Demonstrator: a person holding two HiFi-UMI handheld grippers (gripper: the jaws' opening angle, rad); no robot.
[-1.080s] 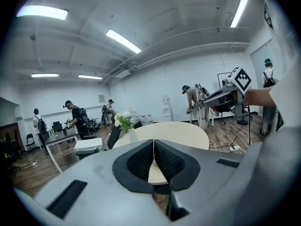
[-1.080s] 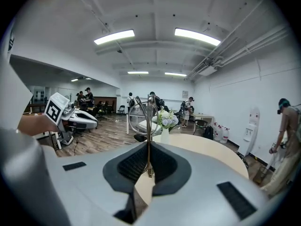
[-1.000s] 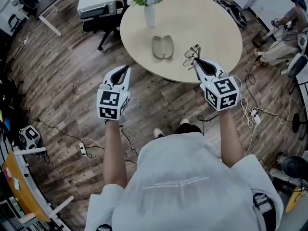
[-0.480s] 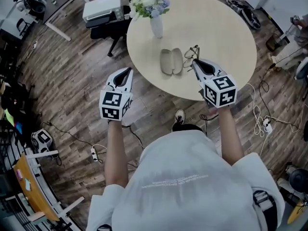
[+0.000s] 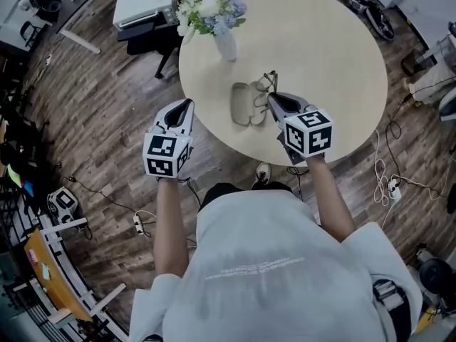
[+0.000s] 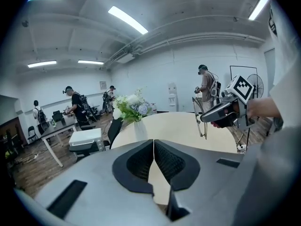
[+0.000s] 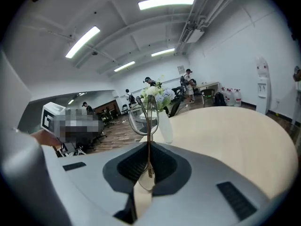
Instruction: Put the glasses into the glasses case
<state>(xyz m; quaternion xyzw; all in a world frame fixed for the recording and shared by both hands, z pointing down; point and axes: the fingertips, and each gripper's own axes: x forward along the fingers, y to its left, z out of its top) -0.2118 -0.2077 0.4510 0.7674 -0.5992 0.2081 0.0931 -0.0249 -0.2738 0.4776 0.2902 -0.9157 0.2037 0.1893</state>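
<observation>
Metal glasses (image 7: 141, 117), half-hidden between jaws

The head view looks steeply down from above the person's shoulders, taking in both arms, the round tabletop (image 5: 320, 41) and the wood floor (image 5: 92, 120) from well up. The left gripper (image 5: 185, 105) view sits low behind its own jaws and faces level across the room from beside the tabletop's edge. The right gripper (image 5: 272, 98) view looks along its jaws over the tabletop, with the glasses (image 7: 142, 118) close before the lens. All three views share the tabletop and the flower vase (image 5: 225, 45).
</observation>
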